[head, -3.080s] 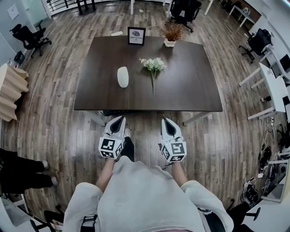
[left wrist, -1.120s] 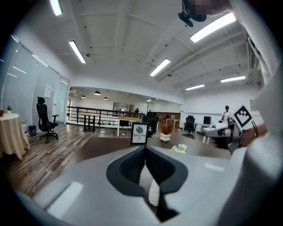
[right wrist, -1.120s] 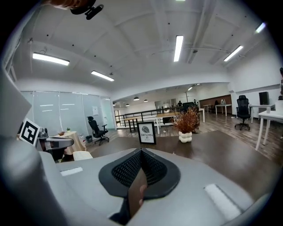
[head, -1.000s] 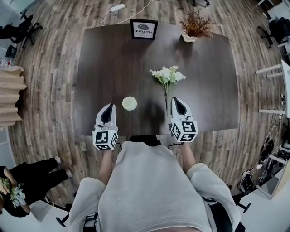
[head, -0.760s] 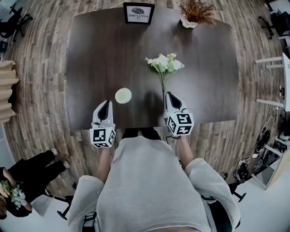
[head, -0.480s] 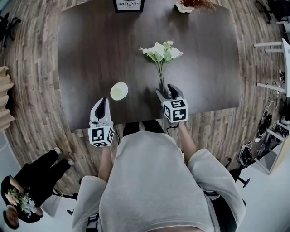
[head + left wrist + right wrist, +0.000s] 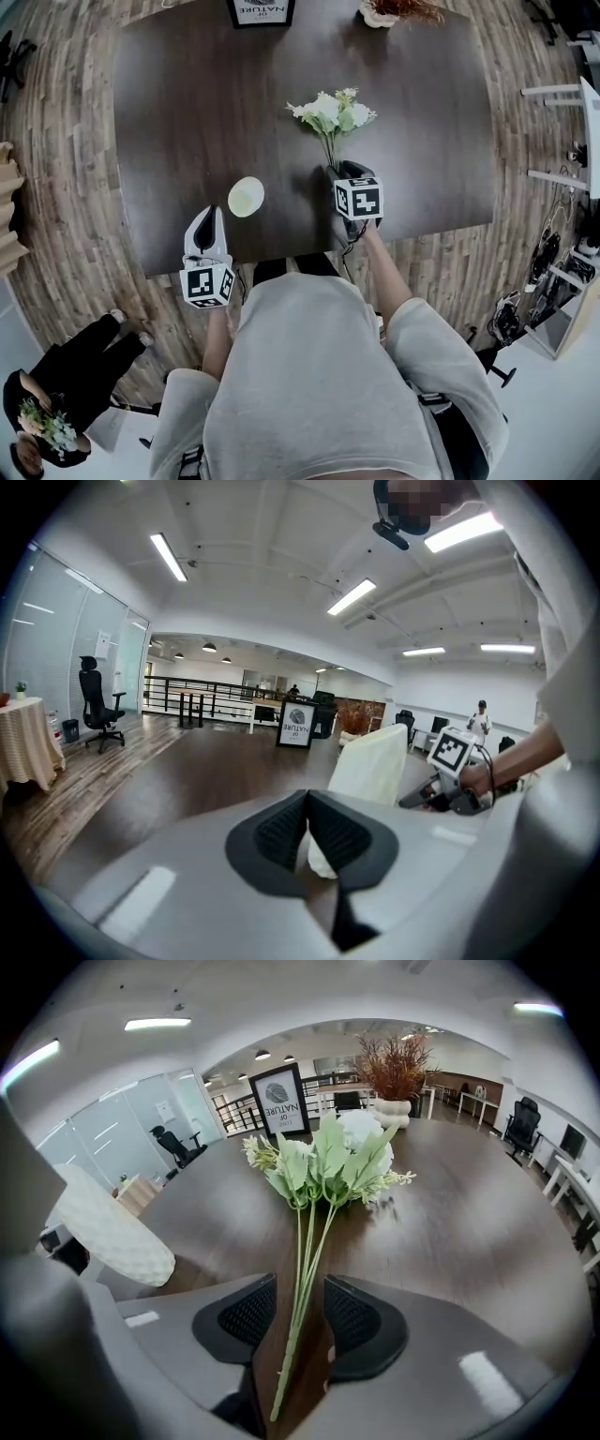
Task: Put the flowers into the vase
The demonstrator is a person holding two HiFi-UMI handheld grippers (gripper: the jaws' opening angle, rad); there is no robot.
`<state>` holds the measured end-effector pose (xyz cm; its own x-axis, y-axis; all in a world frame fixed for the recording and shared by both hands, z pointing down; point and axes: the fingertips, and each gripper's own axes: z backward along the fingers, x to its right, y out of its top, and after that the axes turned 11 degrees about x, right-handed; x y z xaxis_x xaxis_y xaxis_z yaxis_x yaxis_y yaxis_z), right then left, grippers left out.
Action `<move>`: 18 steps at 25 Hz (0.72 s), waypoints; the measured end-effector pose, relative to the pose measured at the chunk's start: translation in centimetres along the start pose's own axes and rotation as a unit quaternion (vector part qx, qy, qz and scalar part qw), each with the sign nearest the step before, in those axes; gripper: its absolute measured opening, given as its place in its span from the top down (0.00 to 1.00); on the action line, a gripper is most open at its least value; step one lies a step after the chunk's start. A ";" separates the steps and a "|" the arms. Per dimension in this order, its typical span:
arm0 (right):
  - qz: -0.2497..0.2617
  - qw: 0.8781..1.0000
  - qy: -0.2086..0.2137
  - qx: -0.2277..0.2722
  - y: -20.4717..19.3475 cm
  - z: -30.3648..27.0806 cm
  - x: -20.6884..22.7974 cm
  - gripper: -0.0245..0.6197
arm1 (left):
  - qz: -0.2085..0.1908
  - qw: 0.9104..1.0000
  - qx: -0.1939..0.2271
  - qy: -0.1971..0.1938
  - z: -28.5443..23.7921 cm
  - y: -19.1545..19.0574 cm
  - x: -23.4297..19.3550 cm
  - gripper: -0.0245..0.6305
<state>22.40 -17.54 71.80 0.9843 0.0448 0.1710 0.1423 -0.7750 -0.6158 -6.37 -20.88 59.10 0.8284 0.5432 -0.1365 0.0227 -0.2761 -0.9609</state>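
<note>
Head view: the dark wood-grain surface (image 7: pixel 187 94) is carrying one bunch of flowers (image 7: pixel 330 111). They're white blooms and green leaves on thin stems, lying flat, with the stem ends pointing toward the person. One pale, rounded vase (image 7: pixel 246 197) is standing left of the stems, apart from them. One framed sign (image 7: pixel 259 11) and one potted dried plant (image 7: pixel 394 11) are sitting at the far edge. The right tongs (image 7: pixel 345 171) are pointing steeply down over the stem ends. The left tongs (image 7: pixel 207 217) are sitting near the front edge, close to the vase.

Left gripper view: the left tongs' two ribbed black pads are pressing together and gripping nothing. The cream vase is standing just beyond the tips.

Right gripper view: the right tongs have just been closing and are now showing a narrow gap. The green stems are running between the two ribbed pads with space on either side, so the pads aren't pressing on them yet. The vase wall at the left is showing a fine dimpled texture.
</note>
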 end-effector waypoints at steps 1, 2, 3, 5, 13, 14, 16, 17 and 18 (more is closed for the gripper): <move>0.002 1.000 -0.003 -0.004 -0.1 -0.2 0.2 0.73 | 0.000 1.000 0.000 0.000 -0.1 0.0 0.0 0.95; 0.004 1.000 -0.006 -0.007 -0.1 -0.4 0.4 0.75 | 0.000 1.000 0.000 -0.001 -0.2 0.1 0.0 0.95; 0.006 1.000 -0.008 -0.010 -0.2 -0.6 0.5 0.75 | -0.001 1.000 0.001 0.000 -0.3 0.3 0.0 0.95; 0.008 1.000 -0.008 -0.018 -0.4 -1.1 0.5 0.76 | -0.003 1.000 0.003 0.001 -0.3 0.4 -0.2 0.95; 0.008 1.000 -0.028 -0.008 0.1 -2.0 1.4 0.92 | -0.006 1.000 -0.002 0.004 -0.3 0.3 -0.5 0.95; 0.007 1.000 -0.026 -0.003 0.1 -1.9 1.4 0.92 | -0.006 1.000 -0.002 0.004 -0.3 0.3 -0.4 0.95; 0.005 1.000 -0.023 0.013 0.4 -1.6 1.3 0.93 | -0.007 1.000 -0.001 0.003 -0.2 0.3 -0.1 0.95; 0.003 1.000 -0.020 0.023 0.7 -1.4 1.2 0.93 | -0.007 1.000 0.000 0.002 -0.2 0.3 0.0 0.95; 0.001 0.999 -0.015 0.033 1.0 -1.3 1.1 0.93 | -0.008 1.000 0.000 0.001 -0.2 0.4 0.1 0.95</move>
<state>23.44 -19.04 72.34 0.9871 0.0637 0.1468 0.1462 -0.7324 -0.6650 -6.16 -21.12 58.77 0.8288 0.5465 -0.1204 0.0358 -0.2665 -0.9632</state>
